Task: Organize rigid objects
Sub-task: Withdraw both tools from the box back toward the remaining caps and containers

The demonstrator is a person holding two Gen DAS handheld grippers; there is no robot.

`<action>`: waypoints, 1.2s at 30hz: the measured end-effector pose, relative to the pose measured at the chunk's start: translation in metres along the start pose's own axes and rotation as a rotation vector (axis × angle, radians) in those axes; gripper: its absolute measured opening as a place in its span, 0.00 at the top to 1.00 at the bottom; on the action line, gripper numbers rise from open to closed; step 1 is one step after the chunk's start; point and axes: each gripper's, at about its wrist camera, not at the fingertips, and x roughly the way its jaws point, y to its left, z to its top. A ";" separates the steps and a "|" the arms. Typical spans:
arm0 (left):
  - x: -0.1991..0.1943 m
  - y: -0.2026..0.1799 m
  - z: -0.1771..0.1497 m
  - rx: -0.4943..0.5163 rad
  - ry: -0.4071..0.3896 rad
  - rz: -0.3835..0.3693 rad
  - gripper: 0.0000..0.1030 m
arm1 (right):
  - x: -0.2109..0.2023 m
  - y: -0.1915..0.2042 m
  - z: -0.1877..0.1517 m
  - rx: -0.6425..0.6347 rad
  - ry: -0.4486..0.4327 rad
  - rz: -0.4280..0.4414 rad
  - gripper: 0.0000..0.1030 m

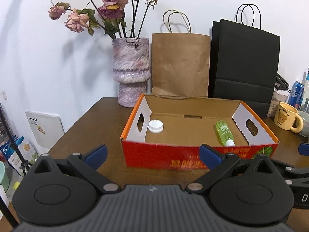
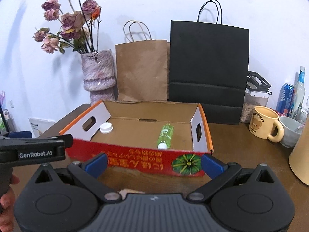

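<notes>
Both tools hang just short of the red cardboard box [image 1: 154, 154], and neither has anything in its grip. The left gripper [image 1: 153, 155] has its jaws spread wide, the 2 blue pads apart with only the box's front wall showing between them. The right gripper [image 2: 154, 163] is just as wide open, its pads framing the printed watermelon side of the box and touching nothing.

Inside the box, a green bottle [image 1: 225, 132] lies on its side toward the right end, its white cap pointing at the near wall. A white lid [image 1: 156, 126] sits flat in the far-left corner, just beside the handle cut-out.

The near wall hides the front strip of the box floor and the tip of the bottle's cap. The red print on the box is too blurred to read from the left wrist. A hand [image 2: 6, 199] on the left tool's handle is cut off at the frame edge.
</notes>
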 end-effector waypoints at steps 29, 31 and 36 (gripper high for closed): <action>-0.045 0.023 -0.071 0.034 0.110 -0.005 0.00 | -0.043 0.023 -0.075 -0.036 0.106 0.015 0.00; -0.046 0.022 -0.075 0.040 0.119 -0.003 0.00 | -0.044 0.024 -0.079 -0.041 0.114 0.016 0.00; -0.047 0.024 -0.084 0.049 0.135 -0.008 0.00 | -0.045 0.027 -0.088 -0.040 0.123 0.012 0.00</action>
